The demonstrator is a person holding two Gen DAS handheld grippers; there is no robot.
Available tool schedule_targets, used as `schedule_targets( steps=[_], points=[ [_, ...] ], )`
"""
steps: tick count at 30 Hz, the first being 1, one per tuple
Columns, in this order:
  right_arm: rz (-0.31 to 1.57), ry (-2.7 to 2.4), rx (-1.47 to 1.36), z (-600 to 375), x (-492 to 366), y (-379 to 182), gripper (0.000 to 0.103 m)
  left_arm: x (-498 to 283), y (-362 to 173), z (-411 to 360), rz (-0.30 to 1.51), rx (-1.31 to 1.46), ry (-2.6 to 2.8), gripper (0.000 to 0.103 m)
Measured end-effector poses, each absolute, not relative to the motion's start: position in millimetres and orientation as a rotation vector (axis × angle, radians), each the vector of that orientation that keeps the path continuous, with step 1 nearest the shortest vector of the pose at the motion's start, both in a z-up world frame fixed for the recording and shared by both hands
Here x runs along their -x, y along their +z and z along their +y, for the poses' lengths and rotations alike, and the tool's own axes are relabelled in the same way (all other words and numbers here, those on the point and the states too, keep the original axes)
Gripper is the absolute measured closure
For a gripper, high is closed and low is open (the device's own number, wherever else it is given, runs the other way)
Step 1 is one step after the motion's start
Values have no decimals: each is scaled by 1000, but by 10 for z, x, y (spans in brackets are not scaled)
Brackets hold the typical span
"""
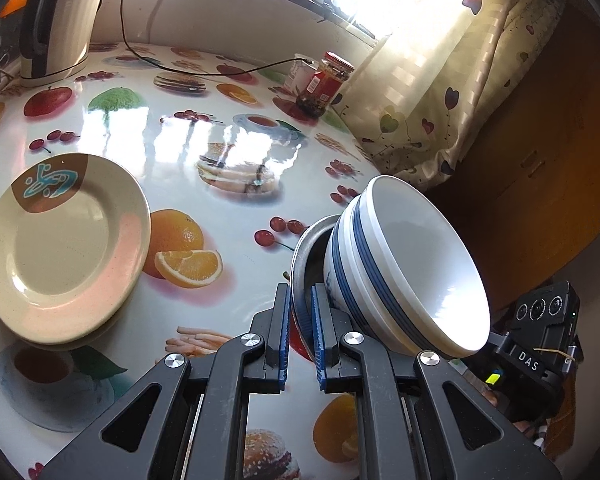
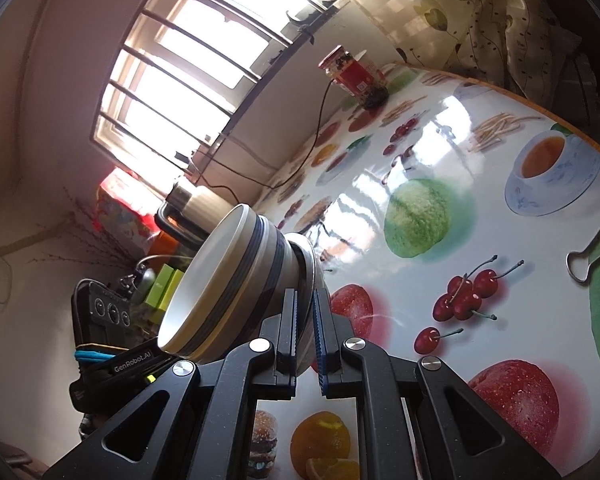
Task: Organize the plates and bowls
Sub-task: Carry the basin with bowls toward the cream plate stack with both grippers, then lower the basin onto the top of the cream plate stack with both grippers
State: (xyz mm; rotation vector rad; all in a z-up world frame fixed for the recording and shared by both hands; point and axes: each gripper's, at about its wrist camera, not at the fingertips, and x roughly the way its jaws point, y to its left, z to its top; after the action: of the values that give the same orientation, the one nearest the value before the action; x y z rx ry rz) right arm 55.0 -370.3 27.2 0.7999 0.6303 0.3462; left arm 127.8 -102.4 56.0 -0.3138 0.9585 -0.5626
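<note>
My left tongs are clamped nearly shut on the rim of a metal dish that carries a stack of white bowls with blue bands, and my right tongs are pinched just as tight on the opposite edge of that same dish, so the whole load hangs between my two hands, clear of the desk and tilted so the bowls' open mouths face sideways rather than up. The bowls look like glazed ceramic: stiff, fairly heavy for their size, slick on the surface and quick to chip or break if they slide out, which I judge to be the real risk at this tilt, since nothing but their nesting and the dish's lip keeps them in. The thin metal rim is the only sensible place to grip, as the ribbed pads bite on it better than they would on a glazed wall, and taking it on two opposite sides keeps the dish from swinging. A cream plate with a blue motif lies flat on the fruit-printed desk to my left, well apart from the stack, on top of what looks like another plate, and it seems a likely spot to gather the crockery. A red-lidded jar and a kettle stand far back by the window, out of the way.
</note>
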Motion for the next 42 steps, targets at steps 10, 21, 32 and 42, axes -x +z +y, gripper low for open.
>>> schedule_targets(
  steps=[10,21,32,42],
  points=[
    [636,388,-774,-3527,-747,401,94,-1323,677,-806,931,334,-525,93],
    [655,430,-758,-3295,-984,481,94,-1408,739,-551,922,350,-480,93],
    [687,478,-731,-3024,-1249,489,94,-1505,751,-299,913,372,-420,93],
    [708,524,-713,-2797,-1451,519,94,-1545,770,-63,896,388,-377,93]
  ],
)
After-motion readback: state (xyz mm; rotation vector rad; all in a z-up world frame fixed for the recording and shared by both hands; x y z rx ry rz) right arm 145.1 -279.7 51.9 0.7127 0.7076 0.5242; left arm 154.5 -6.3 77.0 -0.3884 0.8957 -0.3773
